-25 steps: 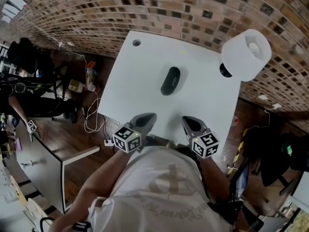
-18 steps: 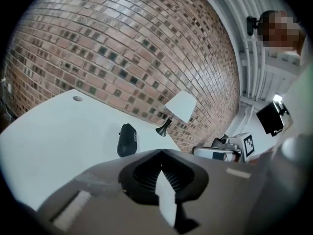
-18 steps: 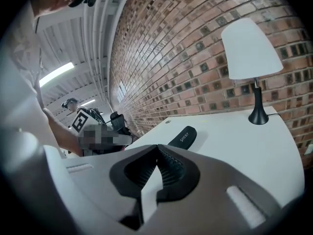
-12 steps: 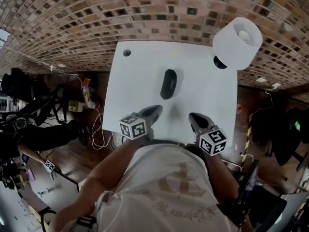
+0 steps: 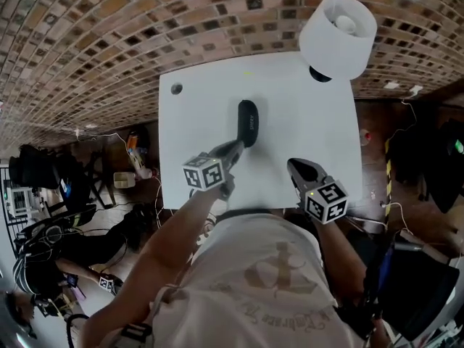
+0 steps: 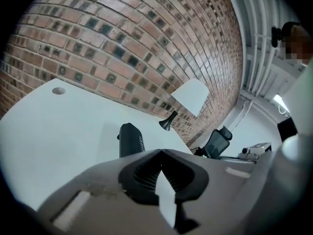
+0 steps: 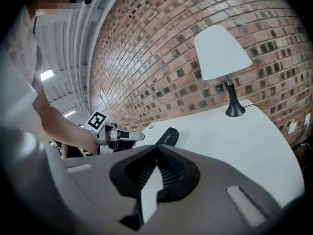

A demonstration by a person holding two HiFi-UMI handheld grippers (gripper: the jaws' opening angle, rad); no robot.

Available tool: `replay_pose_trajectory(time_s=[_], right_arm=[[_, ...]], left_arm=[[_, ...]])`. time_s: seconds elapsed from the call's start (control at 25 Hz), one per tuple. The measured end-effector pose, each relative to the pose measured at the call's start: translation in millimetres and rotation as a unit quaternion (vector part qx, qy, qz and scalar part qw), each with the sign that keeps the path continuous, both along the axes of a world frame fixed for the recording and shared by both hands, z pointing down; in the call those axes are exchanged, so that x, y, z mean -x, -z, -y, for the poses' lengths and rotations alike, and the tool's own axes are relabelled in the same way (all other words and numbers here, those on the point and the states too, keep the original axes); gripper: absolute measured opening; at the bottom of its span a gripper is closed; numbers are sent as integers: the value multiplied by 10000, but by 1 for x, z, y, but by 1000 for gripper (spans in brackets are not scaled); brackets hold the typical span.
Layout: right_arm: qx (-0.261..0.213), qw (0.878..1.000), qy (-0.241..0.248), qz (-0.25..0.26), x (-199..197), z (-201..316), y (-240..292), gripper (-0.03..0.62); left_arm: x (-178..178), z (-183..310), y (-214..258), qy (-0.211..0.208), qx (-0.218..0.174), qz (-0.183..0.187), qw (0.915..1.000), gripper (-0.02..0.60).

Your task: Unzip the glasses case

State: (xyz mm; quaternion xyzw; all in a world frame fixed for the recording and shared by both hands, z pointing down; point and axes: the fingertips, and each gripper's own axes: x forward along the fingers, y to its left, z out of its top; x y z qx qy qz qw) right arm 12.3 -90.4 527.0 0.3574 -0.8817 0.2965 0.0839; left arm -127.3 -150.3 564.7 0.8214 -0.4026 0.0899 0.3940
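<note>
Glasses case [image 5: 247, 122]: black, oblong, rounded ends, pale lettering along one side. Closed. Lies flat on the white table [image 5: 308, 140], left of centre, long axis running towards the brick wall.

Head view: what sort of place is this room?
Probably an office or lab workspace: a white desk stands against a brick wall, with a table lamp on it, and an office chair nearby.

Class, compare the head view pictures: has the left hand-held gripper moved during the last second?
Yes. The left hand-held gripper has moved forward from the near edge of the table, close up to the near end of the glasses case.
</note>
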Motion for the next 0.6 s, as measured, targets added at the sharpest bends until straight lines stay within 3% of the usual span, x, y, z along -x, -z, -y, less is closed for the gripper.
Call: replay_pose_trajectory(time_s=[0.12, 0.4, 0.6], right_arm=[[161, 9997, -190, 6, -8, -4, -6, 8], [402, 9980, -481, -56, -29, -15, -18, 8], [543, 9963, -665, -73, -38, -23, -26, 8]], left_arm=[[10, 24, -9, 100, 177, 188, 9996, 31], [26, 68, -41, 231, 809, 497, 9952, 215], [21, 79, -66, 159, 1274, 507, 9904, 303]])
